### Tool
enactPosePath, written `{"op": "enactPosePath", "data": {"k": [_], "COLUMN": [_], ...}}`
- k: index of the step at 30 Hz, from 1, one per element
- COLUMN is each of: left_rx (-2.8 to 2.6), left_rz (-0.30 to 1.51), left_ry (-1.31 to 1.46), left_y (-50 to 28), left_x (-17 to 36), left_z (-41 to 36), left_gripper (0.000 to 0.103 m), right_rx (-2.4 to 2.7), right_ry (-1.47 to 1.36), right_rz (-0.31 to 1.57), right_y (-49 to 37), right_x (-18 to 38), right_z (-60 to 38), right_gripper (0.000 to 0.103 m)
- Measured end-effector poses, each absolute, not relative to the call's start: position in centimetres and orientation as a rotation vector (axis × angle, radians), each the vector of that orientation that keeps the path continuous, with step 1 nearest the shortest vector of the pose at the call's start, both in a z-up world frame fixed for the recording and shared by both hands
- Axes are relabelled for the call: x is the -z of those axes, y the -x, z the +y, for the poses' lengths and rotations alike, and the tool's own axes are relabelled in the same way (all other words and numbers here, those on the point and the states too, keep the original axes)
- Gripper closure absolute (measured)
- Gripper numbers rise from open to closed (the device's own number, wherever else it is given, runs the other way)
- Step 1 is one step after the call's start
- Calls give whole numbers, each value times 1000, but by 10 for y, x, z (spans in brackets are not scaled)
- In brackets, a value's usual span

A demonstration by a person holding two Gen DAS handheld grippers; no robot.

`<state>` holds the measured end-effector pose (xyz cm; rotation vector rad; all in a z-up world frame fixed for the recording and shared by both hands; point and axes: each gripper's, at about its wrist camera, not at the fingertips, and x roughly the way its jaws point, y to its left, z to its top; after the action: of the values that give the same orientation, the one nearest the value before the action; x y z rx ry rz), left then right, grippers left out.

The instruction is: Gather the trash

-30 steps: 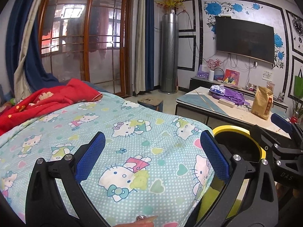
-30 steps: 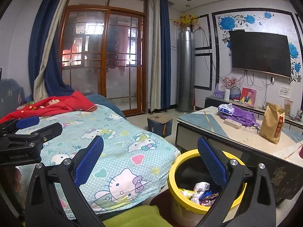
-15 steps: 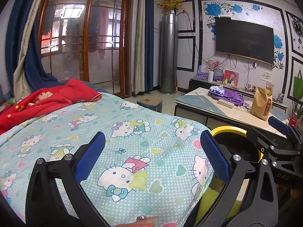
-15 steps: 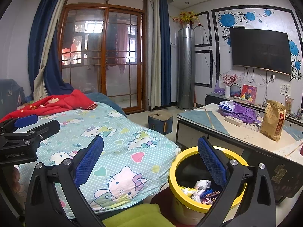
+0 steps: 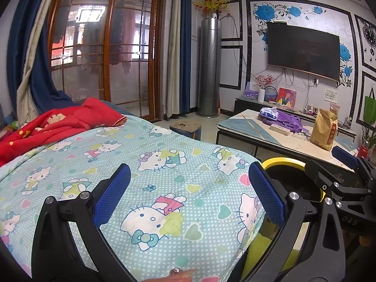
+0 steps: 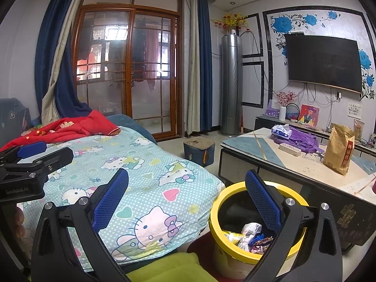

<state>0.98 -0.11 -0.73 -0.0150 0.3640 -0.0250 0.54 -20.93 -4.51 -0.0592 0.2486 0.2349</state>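
A yellow trash bin (image 6: 215, 213) stands on the floor between the bed and the coffee table, with several wrappers (image 6: 250, 233) inside it. My right gripper (image 6: 185, 202) is open and empty, its right finger above the bin's mouth. In the left wrist view my left gripper (image 5: 188, 188) is open and empty above the Hello Kitty blanket (image 5: 164, 155), with the bin's rim (image 5: 285, 162) just to its right. The right gripper (image 5: 338, 166) shows there over the bin. The left gripper (image 6: 47, 152) shows at the left edge of the right wrist view.
A coffee table (image 6: 312, 164) carries a brown paper bag (image 6: 339, 150), purple cloth (image 6: 303, 138), a tissue pack and a power strip. A small stool (image 6: 199, 149) stands on the floor. A red quilt (image 5: 58, 122) lies on the bed. A green cushion (image 6: 169, 268) is below.
Both views have drifted only slightly. Both grippers stay open with nothing between their fingers.
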Motion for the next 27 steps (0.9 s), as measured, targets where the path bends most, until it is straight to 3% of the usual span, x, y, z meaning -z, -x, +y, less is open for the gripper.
{"op": "enactPosePath", "data": {"k": [27], "left_rx": [19], "left_rz": [370], "left_ry": [12], "left_y": [-11], "left_x": [5], "left_z": [-5], "left_gripper": [11], "right_rx": [-235], "right_ry": [59], "right_rz": [251], "right_y": [-6], "right_x": [46], "right_z": [-210], "right_gripper": [6]}}
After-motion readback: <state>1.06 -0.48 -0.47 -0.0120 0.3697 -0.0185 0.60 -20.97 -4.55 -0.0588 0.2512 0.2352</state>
